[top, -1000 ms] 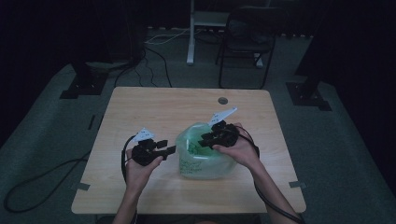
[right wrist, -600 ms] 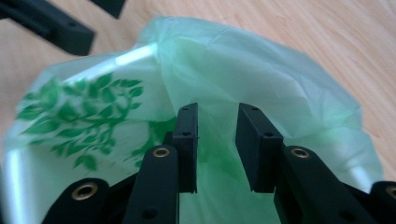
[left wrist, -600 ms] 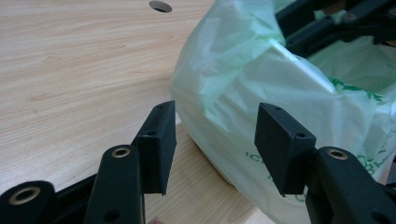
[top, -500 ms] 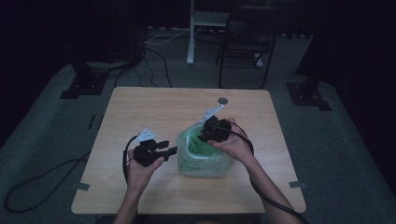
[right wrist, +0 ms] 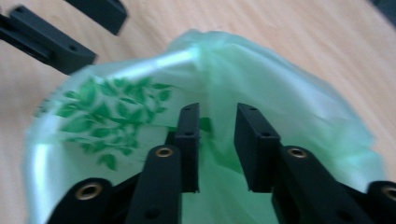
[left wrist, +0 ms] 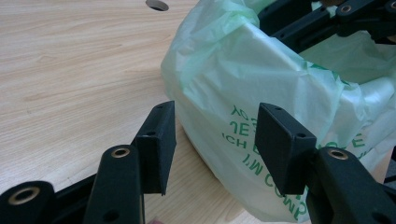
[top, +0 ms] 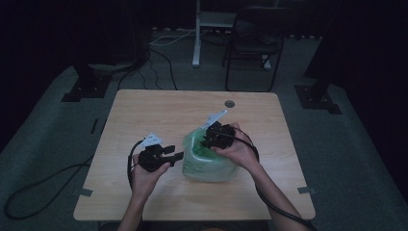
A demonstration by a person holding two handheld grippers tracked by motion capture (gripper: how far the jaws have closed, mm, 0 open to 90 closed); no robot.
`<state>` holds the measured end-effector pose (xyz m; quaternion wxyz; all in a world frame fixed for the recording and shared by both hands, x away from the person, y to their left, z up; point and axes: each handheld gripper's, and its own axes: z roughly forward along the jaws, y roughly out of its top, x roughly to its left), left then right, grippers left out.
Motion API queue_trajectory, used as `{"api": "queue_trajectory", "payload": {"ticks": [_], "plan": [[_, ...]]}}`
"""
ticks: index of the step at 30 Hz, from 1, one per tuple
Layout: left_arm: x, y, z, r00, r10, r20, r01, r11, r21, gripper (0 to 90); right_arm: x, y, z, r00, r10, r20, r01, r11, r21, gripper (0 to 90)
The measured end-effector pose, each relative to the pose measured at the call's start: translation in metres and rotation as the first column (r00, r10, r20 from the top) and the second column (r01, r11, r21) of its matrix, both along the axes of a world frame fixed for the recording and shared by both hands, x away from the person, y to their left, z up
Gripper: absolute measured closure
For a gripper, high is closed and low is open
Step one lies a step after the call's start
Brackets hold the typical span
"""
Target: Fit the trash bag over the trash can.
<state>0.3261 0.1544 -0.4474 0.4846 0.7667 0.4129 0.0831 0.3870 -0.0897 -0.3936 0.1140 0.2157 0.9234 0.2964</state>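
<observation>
A pale green plastic bag [top: 208, 162] with green leaf print and lettering stands open-mouthed on the wooden table [top: 159, 110]. My left gripper [top: 180, 155] lies level at the bag's left side. Its jaws are open [left wrist: 215, 140], one to each side of the bag's [left wrist: 280, 84] lower corner without pressing it. My right gripper [top: 206, 142] points down into the bag's mouth. Its jaws [right wrist: 217, 140] have just been closing, but a gap remains, with the bag's [right wrist: 289, 93] inner film showing behind it. Nothing is pinched between them.
A round cable hole [top: 229, 103] sits near the table's far edge. Beyond the table stand a dark chair [top: 255, 38] and a white stand post [top: 196, 33]. Cables [top: 43, 183] trail across the floor at the left.
My right hand has shifted slightly left over the bag's mouth. The left hand and the bag have kept still.
</observation>
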Motion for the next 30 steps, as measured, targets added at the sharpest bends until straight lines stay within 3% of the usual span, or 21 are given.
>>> {"api": "queue_trajectory", "payload": {"ticks": [4, 8, 11, 14, 16, 18, 20, 23, 26, 30], "plan": [[0.0, 0.001, 0.0, 1.0, 0.002, -0.002, -0.002, 1.0, 0.0, 48.7, 0.002, 0.006, -0.004, 0.9995, 0.013, -0.028, -0.014, 0.999, -0.029, 76.7], [0.001, 0.001, -0.001, 1.0, 0.001, -0.004, -0.001, 1.0, 0.002, 48.7, -0.002, 0.011, -0.006, 0.9961, 0.055, -0.069, -0.059, 0.996, -0.06, 73.0], [0.0, 0.0, -0.001, 1.0, -0.001, -0.004, 0.001, 1.0, 0.002, 48.5, -0.008, 0.014, -0.005, 0.9882, 0.111, -0.106, -0.116, 0.992, -0.04, 71.4], [0.0, -0.001, -0.001, 1.0, -0.001, -0.002, 0.001, 1.0, 0.001, 48.5, -0.013, 0.016, -0.003, 0.974, 0.172, -0.147, -0.174, 0.985, -0.002, 68.6], [0.0, -0.001, -0.001, 1.0, -0.001, -0.003, 0.001, 1.0, 0.0, 48.4, -0.013, 0.014, -0.002, 0.9666, 0.193, -0.168, -0.193, 0.981, 0.017, 65.6], [0.0, 0.0, -0.001, 1.0, -0.002, -0.005, 0.002, 1.0, 0.0, 48.4, -0.012, 0.013, -0.002, 0.9657, 0.193, -0.174, -0.191, 0.981, 0.028, 64.0], [0.0, 0.0, -0.001, 1.0, -0.001, -0.005, 0.001, 1.0, 0.001, 48.3, -0.008, 0.009, -0.002, 0.9761, 0.145, -0.162, -0.147, 0.989, 0.001, 63.8], [0.0, 0.0, -0.001, 1.0, 0.0, -0.004, 0.0, 1.0, 0.001, 48.3, -0.004, 0.004, -0.006, 0.986, 0.088, -0.142, -0.098, 0.993, -0.064, 66.5], [0.0, 0.0, -0.001, 1.0, 0.0, -0.005, 0.0, 1.0, 0.0, 48.3, -0.001, -0.001, -0.008, 0.994, 0.032, -0.104, -0.046, 0.989, -0.14, 68.4], [0.0, -0.001, -0.002, 1.0, -0.004, -0.006, 0.004, 1.0, 0.002, 48.2, 0.001, -0.005, -0.008, 0.9986, -0.022, -0.049, 0.011, 0.978, -0.207, 70.0]]}}
